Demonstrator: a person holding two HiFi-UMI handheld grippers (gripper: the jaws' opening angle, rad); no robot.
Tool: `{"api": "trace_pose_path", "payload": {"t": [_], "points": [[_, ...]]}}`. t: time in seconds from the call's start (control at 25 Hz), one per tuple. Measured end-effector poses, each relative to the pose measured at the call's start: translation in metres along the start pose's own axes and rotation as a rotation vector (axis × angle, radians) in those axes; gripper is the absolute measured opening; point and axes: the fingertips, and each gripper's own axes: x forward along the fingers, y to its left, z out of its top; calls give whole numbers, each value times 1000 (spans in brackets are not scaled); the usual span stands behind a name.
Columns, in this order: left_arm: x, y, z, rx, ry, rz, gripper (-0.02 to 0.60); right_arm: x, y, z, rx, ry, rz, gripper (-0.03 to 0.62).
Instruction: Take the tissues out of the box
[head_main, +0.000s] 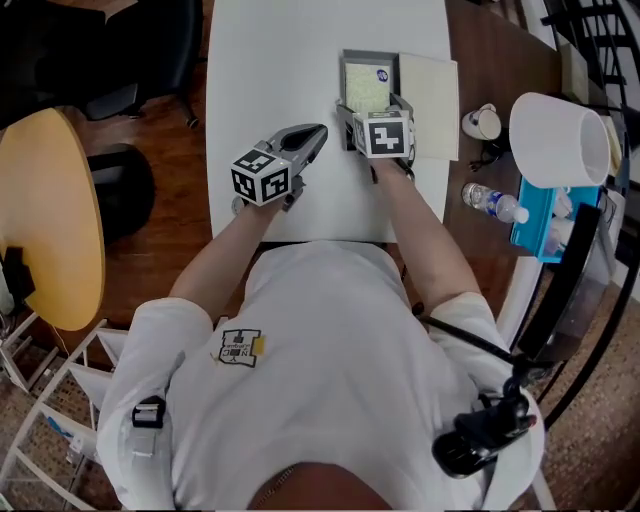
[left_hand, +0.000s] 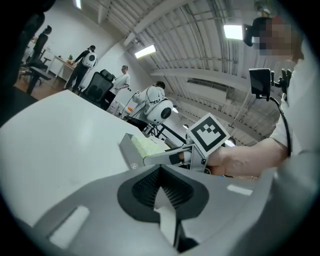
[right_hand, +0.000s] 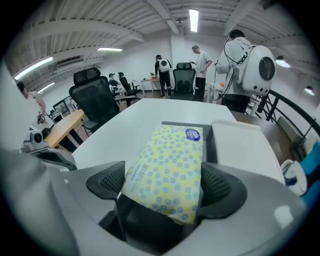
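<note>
The yellow tissue pack (right_hand: 169, 165) sits in the open grey box (head_main: 371, 55) near the bench's (head_main: 270, 70) right edge, grasped at its near end by the right tongs (right_hand: 167, 186). The box's lid (head_main: 430, 95) lies just beside it. The left tongs (left_hand: 159, 176), clenched on nothing, are by the near left corner, and office chairs (right_hand: 95, 97) and standing people (right_hand: 201, 70) fill the room beyond the far edge.

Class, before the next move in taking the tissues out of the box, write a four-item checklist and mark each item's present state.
1. Lid off the box: ok, it lies beside it.
2. Right claw on the tissue pack: ok, jaws press both sides.
3. Left claw clear of the box: ok, shut and empty.
4. Box steadied for the lift: not ok, nothing holds it.
</note>
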Motion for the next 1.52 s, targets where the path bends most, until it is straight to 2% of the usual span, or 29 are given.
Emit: {"api": "trace_pose_path", "payload": {"t": [0.24,0.4,0.48,0.56,0.64,0.72,0.8,0.88,1.0,1.12,1.28,1.4,1.52], "points": [[-7,11,1,-26,16,-40,0,-2,-6,8,32,21,-10,420],[-15,16,2,-33,16,-56,0,-27,1,25,29,-56,36,413],[-15,15,5,-37,11,-62,0,-49,-5,49,-16,-109,83,411],[-13,12,9,-37,4,-57,0,-67,-24,89,-154,-149,136,411],[-16,11,11,-36,-3,-36,0,-72,-50,137,-396,-163,200,411],[-22,13,10,-37,-8,-9,0,-57,-68,171,-649,-140,253,411],[-28,13,7,-40,-4,15,0,-31,-77,183,-841,-80,314,408],[-36,16,4,-49,-4,52,0,5,-77,183,-956,0,414,407],[-47,24,0,-52,-12,131,0,67,-67,172,-1073,130,559,408],[-42,27,3,-9,-13,185,0,97,-68,147,-1108,219,648,408],[-18,43,33,63,-10,214,0,105,-55,131,-1066,228,734,410],[14,56,57,119,20,190,0,107,-43,132,-1047,221,772,414],[47,64,75,204,84,141,0,109,-26,130,-1022,204,800,425]]}}
